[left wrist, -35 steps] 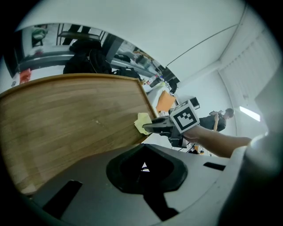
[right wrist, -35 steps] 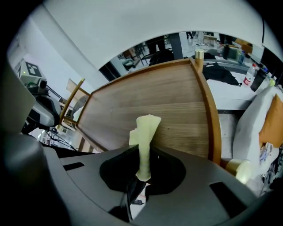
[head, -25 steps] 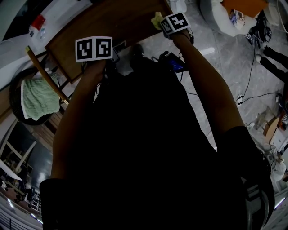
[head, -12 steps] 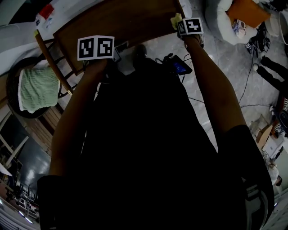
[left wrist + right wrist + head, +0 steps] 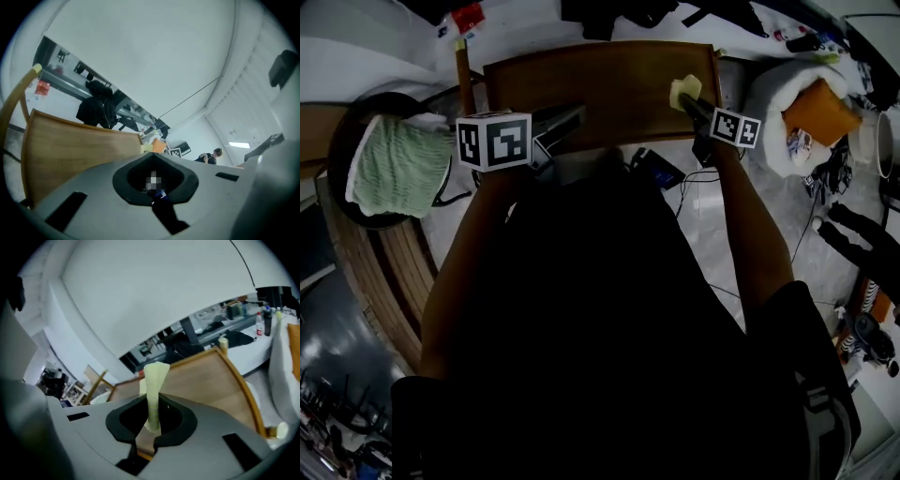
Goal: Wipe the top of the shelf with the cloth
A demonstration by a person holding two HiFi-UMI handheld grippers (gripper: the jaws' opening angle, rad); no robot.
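- My right gripper (image 5: 688,99) has its jaws pinching a pale yellow cloth (image 5: 682,89). In the right gripper view a narrow fold of it (image 5: 153,385) stands up out of the pinch.
- In the head view the cloth sits over the right part of the shelf's brown wooden top (image 5: 609,80), near its right edge. I cannot tell whether it touches the wood.
- My left gripper (image 5: 565,120) has its jaws pressed together with nothing between them. They lie over the near edge of the wooden top, well apart from the cloth.
- The left gripper view shows the wooden top (image 5: 70,145) running away beyond the jaws.
- A green knitted fabric (image 5: 394,169) lies left of the shelf.
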